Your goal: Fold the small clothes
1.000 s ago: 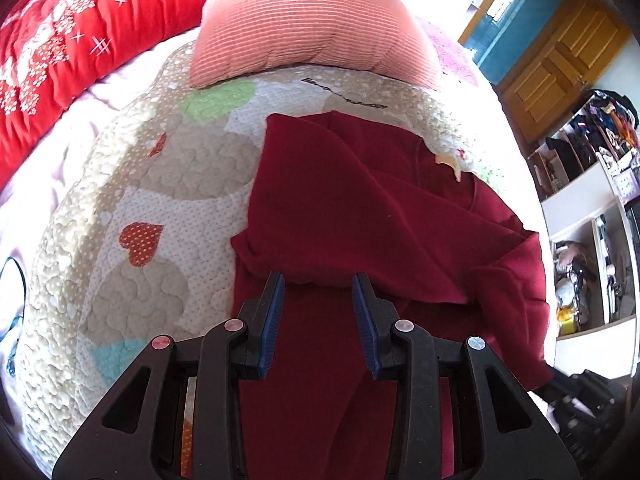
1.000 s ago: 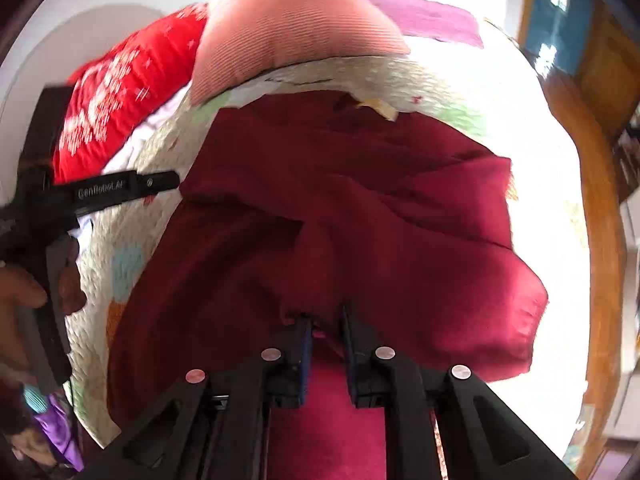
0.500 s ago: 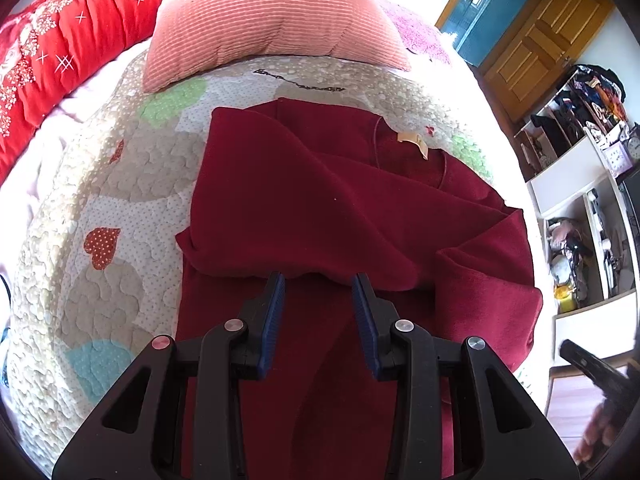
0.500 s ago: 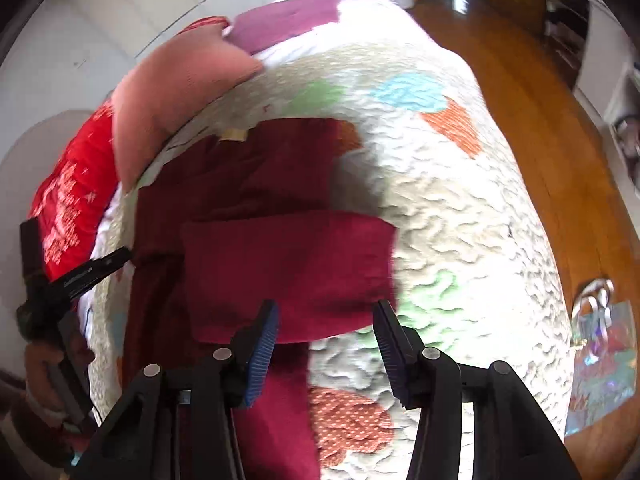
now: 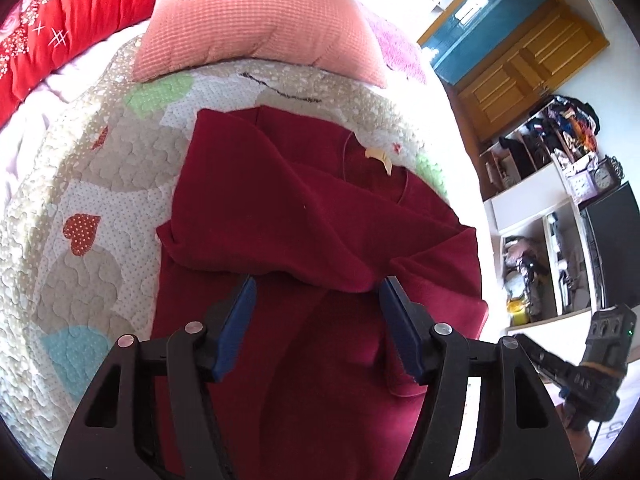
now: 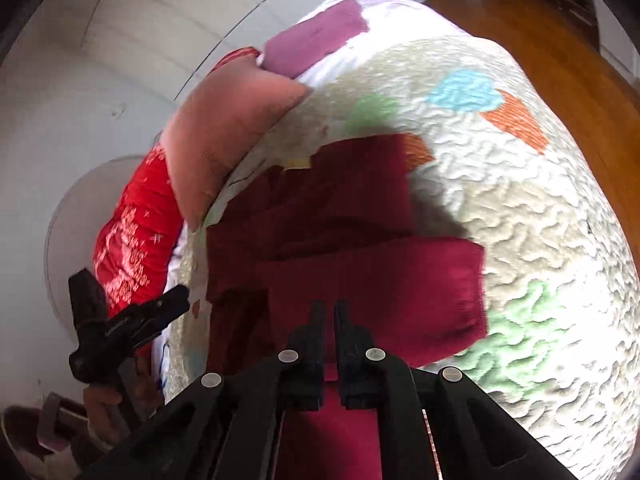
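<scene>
A dark red long-sleeved top (image 5: pixel 304 216) lies on the quilted bed, both sleeves folded across its body, its collar tag toward the pillows. It also shows in the right wrist view (image 6: pixel 360 240). My left gripper (image 5: pixel 316 300) is open and empty, hovering above the top's lower half, just below the folded sleeve's edge. My right gripper (image 6: pixel 329 312) is shut with nothing visible between its fingers, above the folded right sleeve. It also shows at the right edge of the left wrist view (image 5: pixel 568 364).
A pink pillow (image 5: pixel 256 20) and a red cushion (image 5: pixel 60 20) lie at the head of the bed. The heart-patterned quilt (image 5: pixel 80 184) surrounds the top. Shelves (image 5: pixel 552 216) and wooden doors (image 5: pixel 520 72) stand to the right, with wooden floor (image 6: pixel 560 40) beyond the bed.
My right gripper let go of the sleeve, opened wide, pulled back to the right, then shut empty. My left gripper opened wider and moved a little toward the top's middle.
</scene>
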A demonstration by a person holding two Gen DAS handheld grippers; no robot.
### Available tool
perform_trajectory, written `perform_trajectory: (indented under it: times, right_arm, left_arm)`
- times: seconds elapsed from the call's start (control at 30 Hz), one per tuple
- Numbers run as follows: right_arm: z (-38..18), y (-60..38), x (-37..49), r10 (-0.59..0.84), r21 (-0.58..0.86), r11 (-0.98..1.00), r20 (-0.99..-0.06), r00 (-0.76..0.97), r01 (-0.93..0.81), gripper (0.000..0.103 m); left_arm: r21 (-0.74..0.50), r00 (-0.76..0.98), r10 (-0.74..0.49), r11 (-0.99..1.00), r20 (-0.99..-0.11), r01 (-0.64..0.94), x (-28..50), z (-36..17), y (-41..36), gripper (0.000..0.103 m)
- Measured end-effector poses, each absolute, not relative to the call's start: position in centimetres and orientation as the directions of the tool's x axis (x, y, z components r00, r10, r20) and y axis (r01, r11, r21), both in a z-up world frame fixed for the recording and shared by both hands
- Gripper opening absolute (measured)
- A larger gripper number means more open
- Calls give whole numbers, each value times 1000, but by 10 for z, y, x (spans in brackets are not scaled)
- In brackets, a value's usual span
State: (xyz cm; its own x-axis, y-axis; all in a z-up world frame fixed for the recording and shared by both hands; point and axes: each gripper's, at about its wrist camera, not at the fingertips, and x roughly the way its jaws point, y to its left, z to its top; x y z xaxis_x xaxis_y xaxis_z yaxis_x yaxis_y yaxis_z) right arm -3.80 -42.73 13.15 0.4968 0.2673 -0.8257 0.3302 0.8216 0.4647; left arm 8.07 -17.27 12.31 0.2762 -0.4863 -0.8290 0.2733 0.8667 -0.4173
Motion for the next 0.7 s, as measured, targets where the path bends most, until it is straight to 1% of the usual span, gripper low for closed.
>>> perform_trajectory:
  times: [0.07,0.1,0.17,0.23,0.3,0.37,0.47,0.5,0.53,0.57,0.6,0.7]
  right_arm:
    - [132,-418,-35,162,354,872,-861,482,339,5]
    - [126,-423,-37,132,333,866,-872,472,373,7]
    - [104,-444,-44,123,324,828,-902,415,458,13]
    - [83,-466,-58,90,283,805,-927,364,522,33]
    - [68,-480,-69,56,249,797,-938,343,550,36]
    - [52,-492,-76,67,249,776,-946,316,579,37]
    - [39,-500,-79,141,355,710,-918,372,608,38]
    - [38,-500,-78,167,392,700,-903,396,597,37]
    - [40,-498,-77,169,387,705,-905,389,594,32]
    - [44,-495,-76,173,387,710,-906,387,588,23]
    - [52,-494,-77,180,404,707,-896,405,580,6]
    - [88,-483,-76,213,485,700,-843,494,525,5]
  left_arm:
    - [-393,286,-464,878,-838,273,82,125,-170,64]
    - [-384,297,-459,881,-837,277,82,127,-168,64]
    - [-379,301,-457,881,-837,284,81,126,-165,64]
    - [-373,297,-452,883,-841,286,79,122,-162,64]
    - [-373,284,-445,886,-849,275,78,116,-159,64]
    - [-376,268,-441,889,-856,263,77,110,-157,64]
    - [-379,253,-438,891,-862,250,73,105,-156,64]
    - [-380,252,-438,891,-863,248,72,104,-155,64]
    - [-379,250,-436,892,-865,247,71,105,-155,64]
    - [-378,248,-436,892,-865,247,71,105,-155,64]
    - [-379,250,-437,892,-864,247,71,107,-153,64]
    - [-386,267,-444,890,-856,244,73,114,-148,64]
